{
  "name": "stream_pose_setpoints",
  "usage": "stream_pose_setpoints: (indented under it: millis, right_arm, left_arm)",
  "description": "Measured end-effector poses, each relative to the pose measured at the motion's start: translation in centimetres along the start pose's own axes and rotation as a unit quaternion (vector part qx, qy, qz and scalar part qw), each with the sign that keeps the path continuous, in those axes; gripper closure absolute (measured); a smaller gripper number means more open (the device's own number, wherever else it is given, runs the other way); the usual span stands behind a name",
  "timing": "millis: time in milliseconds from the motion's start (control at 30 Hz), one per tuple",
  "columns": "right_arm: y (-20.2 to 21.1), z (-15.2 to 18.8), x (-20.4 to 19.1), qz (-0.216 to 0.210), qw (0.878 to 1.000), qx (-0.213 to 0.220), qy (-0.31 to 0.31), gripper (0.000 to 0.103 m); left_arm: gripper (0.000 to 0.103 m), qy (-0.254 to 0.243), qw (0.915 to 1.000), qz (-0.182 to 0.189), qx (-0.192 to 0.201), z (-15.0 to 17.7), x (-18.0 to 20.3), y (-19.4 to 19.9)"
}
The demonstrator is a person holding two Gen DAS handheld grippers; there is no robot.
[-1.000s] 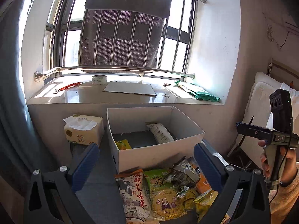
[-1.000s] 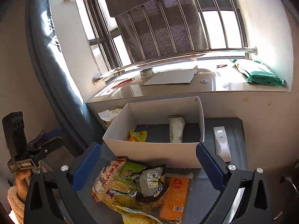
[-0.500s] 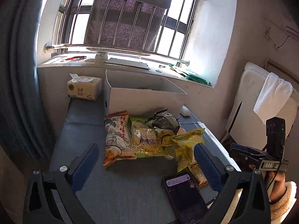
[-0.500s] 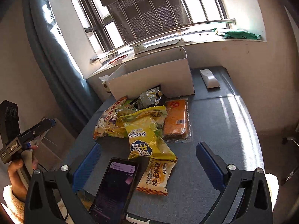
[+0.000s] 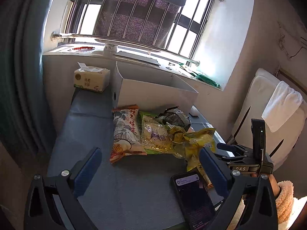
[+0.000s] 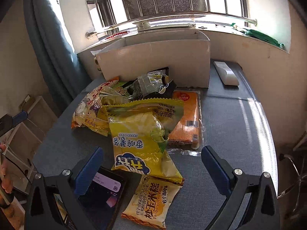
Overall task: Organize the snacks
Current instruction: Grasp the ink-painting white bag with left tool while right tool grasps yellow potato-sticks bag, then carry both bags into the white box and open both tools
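Observation:
A pile of snack bags lies on the grey table in front of a white cardboard box (image 5: 153, 94) (image 6: 153, 61). It includes a rice cracker bag (image 5: 125, 132), a yellow potato sticks bag (image 6: 142, 140), an orange packet (image 6: 186, 118), a dark packet (image 6: 153, 84) and a corn cake bag (image 6: 151, 199). My left gripper (image 5: 149, 170) is open and empty, above the table short of the pile. My right gripper (image 6: 151, 166) is open and empty, its jaws either side of the potato sticks bag's near end, above it.
A phone (image 5: 193, 197) (image 6: 99, 195) lies at the near table edge. A tissue box (image 5: 92, 79) stands left of the box. A white remote (image 6: 226, 72) lies right of it. A windowsill (image 5: 134, 55) runs behind. A white chair (image 5: 268, 111) stands right.
Both grippers have pulled back from over the box toward the near table edge and dropped lower; the box interior is out of sight and the phone has come into view. Both stay open.

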State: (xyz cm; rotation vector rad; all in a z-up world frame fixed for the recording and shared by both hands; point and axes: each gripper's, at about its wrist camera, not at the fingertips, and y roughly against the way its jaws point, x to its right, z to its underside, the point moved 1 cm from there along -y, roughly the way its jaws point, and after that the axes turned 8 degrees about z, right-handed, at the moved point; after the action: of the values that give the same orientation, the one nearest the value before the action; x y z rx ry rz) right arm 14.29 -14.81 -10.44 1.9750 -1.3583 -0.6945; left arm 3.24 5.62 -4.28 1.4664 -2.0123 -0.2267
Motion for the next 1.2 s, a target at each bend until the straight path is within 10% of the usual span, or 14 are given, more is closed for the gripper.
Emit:
stream_pose_setpoints:
  millis: [167,233,333,633,1000,1200]
  right_arm:
    - [-1.9,-0.2,-0.6,0.013,1.0,-0.021,0.012,0.001]
    - [-2.5,-0.1,-0.9,0.006,0.999,-0.036,0.021,0.042]
    - [-2.2,0.0,-0.9,-0.008,0.999,-0.028,0.015,0.047]
    - [4.2,-1.9,2.0,-0.057,0.995,0.061,-0.055,0.05]
    - [8.8,-0.9,2.8,-0.071,0.991,0.092,-0.071,0.049]
    - [8.5,0.5,3.5,-0.071,0.991,0.073,-0.082,0.049]
  left_arm:
    - [0.0,0.015,0.9999,-0.001,-0.003,0.3,-0.9,0.0]
    - [0.0,0.018,0.9998,-0.001,-0.007,0.4,-1.1,-0.2]
    - [0.0,0.022,0.9997,0.001,-0.01,0.6,-1.3,-0.3]
    - [0.0,0.057,0.9974,0.032,-0.031,-1.6,-3.3,-3.6]
    - [0.001,0.102,0.9811,-0.017,-0.164,-5.9,-9.7,-17.1]
    - [0.023,0.094,0.9744,-0.031,-0.202,-4.8,-10.3,-19.7]
